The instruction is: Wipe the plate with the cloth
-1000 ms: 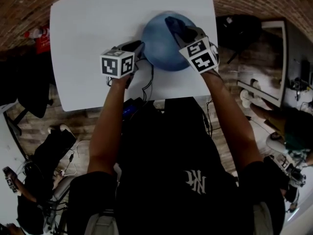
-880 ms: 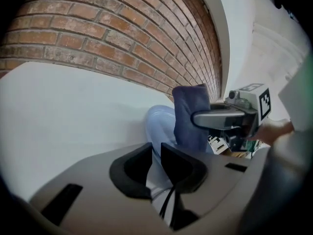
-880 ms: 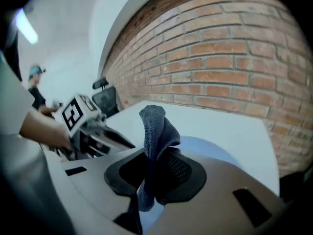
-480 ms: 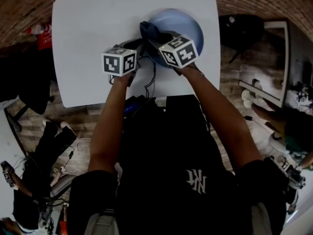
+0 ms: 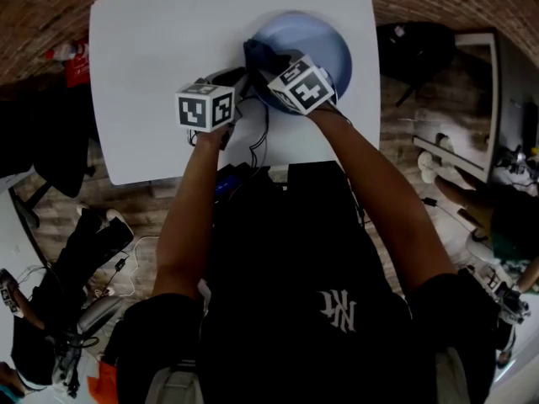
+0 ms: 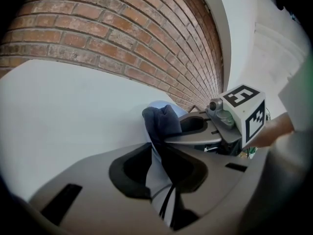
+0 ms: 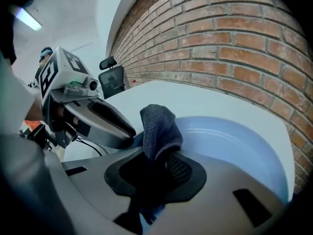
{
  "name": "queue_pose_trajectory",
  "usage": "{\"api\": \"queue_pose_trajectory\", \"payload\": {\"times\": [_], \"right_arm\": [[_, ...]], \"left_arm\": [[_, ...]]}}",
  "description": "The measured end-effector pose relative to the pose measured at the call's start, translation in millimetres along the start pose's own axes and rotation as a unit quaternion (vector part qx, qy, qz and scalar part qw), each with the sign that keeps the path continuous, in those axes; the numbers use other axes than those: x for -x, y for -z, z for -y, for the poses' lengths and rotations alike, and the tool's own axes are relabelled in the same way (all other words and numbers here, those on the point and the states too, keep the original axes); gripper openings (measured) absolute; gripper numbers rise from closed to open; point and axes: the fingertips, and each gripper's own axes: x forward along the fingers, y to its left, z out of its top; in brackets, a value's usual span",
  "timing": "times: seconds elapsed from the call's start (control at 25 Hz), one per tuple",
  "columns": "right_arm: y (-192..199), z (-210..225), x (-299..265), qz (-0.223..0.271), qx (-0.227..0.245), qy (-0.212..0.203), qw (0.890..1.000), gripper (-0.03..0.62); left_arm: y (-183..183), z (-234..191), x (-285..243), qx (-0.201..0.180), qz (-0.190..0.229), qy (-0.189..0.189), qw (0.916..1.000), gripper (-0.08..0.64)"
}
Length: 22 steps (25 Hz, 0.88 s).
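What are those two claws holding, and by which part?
The right gripper pinches the dark cloth by its bunched lower end; the left gripper clamps the blue plate by its rim.

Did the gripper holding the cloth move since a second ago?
Yes. The right gripper slid the cloth left across the plate, away from the right edge of the table, toward the left gripper.

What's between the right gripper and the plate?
The dark cloth, clamped in the right gripper's jaws, stands over the blue plate's near rim; the right gripper view shows it.
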Motion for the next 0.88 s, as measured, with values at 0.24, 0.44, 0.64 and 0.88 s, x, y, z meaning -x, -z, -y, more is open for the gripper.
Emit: {"api": "queue_pose_trajectory", "payload": {"times": [0.24, 0.44, 0.64, 0.88], "right_arm": [[6, 9, 7, -0.008, 0.006, 0.004, 1.0, 0.097], [14, 18, 16, -0.015, -0.003, 0.01, 1.0, 0.097], [25, 27, 27, -0.019, -0.007, 0.021, 1.0, 0.097], [40, 44, 41, -0.038, 0.002, 0.036, 0.999, 0.097]], "left_arm": [[-5, 7, -5, -0.014, -0.009, 0.003, 0.9999, 0.063], [-7, 6, -3, -0.016, -0.001, -0.004, 0.9999, 0.061], [-5, 6, -4, -0.016, -0.005, 0.001, 0.9999, 0.061], [-4, 6, -5, -0.016, -0.01, 0.001, 0.9998, 0.061]]}}
